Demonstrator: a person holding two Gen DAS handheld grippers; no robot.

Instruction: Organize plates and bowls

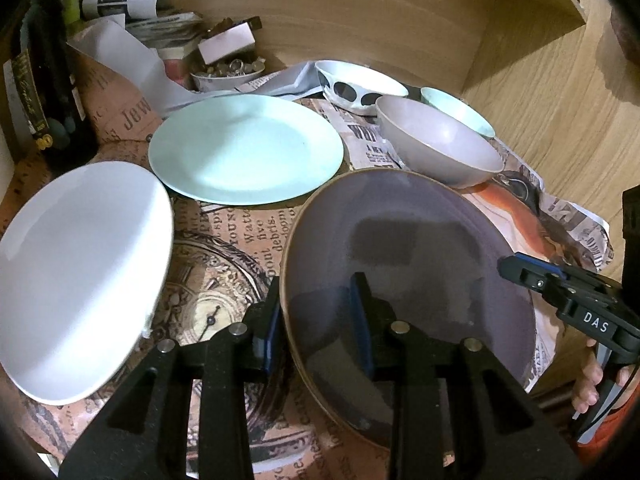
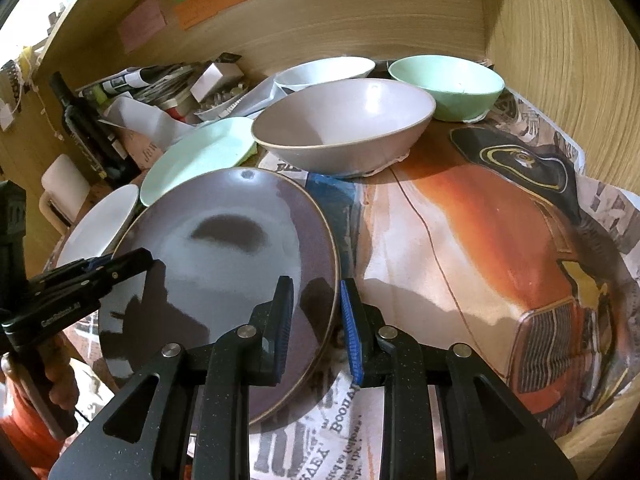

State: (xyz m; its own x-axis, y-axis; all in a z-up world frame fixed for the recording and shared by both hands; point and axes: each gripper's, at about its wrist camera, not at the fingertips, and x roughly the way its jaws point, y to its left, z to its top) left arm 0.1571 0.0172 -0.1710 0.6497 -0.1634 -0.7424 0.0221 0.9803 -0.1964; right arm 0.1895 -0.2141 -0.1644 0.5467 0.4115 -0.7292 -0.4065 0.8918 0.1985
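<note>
A large purple plate point(image 1: 400, 240) point(image 2: 224, 248) lies between both grippers over the newspaper. My left gripper point(image 1: 316, 328) straddles its left rim with its pads standing off it, open. My right gripper point(image 2: 316, 320) is shut on the plate's right rim; its tip also shows in the left wrist view point(image 1: 508, 268). A mint plate point(image 1: 244, 148) and a white plate point(image 1: 80, 272) lie to the left. Behind stand a mauve bowl point(image 1: 436, 144) point(image 2: 344, 128), a mint bowl point(image 2: 448, 80) and a white bowl with black dots point(image 1: 356, 88).
Printed newspaper point(image 2: 460, 240) covers the table inside a wooden alcove point(image 2: 360, 20). A dark bottle point(image 2: 88, 120), loose papers point(image 1: 132, 8) and a small dish of trinkets point(image 1: 228, 72) crowd the back left. A person's hand point(image 1: 588, 384) holds the right gripper's handle.
</note>
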